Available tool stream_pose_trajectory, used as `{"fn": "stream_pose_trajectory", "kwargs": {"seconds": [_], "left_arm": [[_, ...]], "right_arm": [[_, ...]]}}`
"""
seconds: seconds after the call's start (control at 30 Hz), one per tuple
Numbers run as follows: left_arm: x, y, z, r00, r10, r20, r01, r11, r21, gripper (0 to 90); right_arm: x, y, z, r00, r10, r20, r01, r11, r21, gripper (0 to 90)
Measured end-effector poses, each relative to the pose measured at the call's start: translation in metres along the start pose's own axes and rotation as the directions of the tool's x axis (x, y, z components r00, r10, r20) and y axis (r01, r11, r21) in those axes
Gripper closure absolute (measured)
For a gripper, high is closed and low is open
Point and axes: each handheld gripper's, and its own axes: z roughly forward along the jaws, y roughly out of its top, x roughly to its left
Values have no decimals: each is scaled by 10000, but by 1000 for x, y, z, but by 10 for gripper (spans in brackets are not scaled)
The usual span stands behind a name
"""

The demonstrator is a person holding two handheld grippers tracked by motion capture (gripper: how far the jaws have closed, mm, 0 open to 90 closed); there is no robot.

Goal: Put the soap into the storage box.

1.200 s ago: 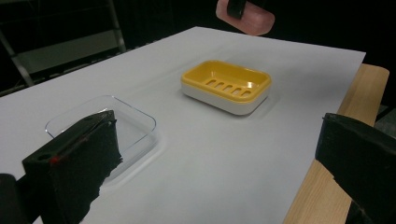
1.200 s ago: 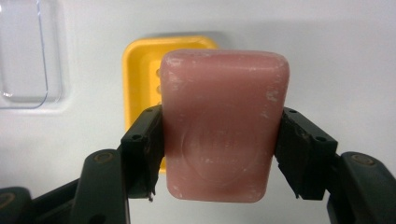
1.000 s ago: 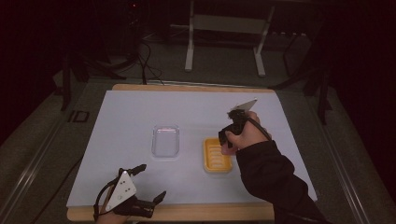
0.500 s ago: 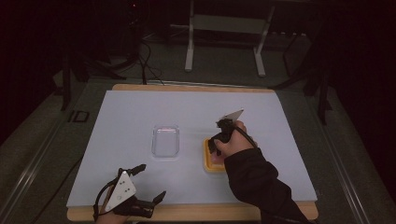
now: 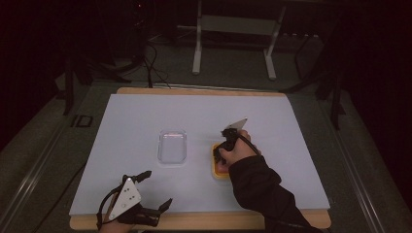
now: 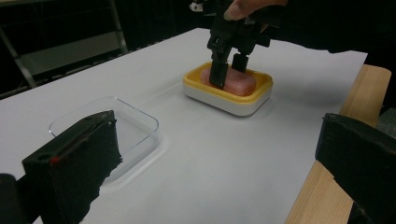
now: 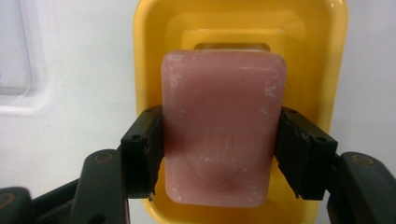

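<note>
High view: white sheet (image 5: 145, 116) over wooden table (image 5: 204, 221)

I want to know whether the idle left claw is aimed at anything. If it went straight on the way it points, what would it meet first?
Probably the clear tray just ahead of the left claw; depth is unclear, and the yellow soap dish lies farther on.

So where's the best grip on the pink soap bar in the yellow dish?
Across its two long sides, coming straight down from above. The soap bar lies flat in the yellow dish, whose rim blocks a sideways approach; the right gripper already straddles those sides.
</note>
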Motion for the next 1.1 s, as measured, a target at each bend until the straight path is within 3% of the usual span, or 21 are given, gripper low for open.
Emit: {"fn": "stream_pose_trajectory", "kwargs": {"seconds": [0.2,0.33,0.63,0.8,0.87,1.03,1.07,1.1], "left_arm": [[0,0,0,10000,-4,-2,4,10000,-5,3],[0,0,0,10000,11,-13,-11,10000,15,3],[0,0,0,10000,16,-13,-16,10000,29,3],[0,0,1,10000,1,-3,-1,10000,35,3],[0,0,1,10000,8,-3,-8,10000,53,3],[0,0,1,10000,-3,19,3,10000,46,3],[0,0,1,10000,24,16,-24,10000,66,3],[0,0,1,10000,24,16,-24,10000,66,3]], "right_arm": [[0,3,3,9999,-46,113,47,10000,-88,375],[1,4,4,9989,-323,334,330,9993,-200,372],[1,5,1,9994,-311,177,315,9993,-180,366],[2,4,-7,9984,-562,112,567,9973,-477,326],[4,3,-15,9953,-966,18,964,9916,-866,312],[4,0,-28,9915,-1302,-18,1291,9849,-1156,320],[3,-3,-34,9840,-1780,11,1762,9730,-1492,324],[3,-4,-37,9826,-1857,-20,1831,9704,-1576,327]]}}
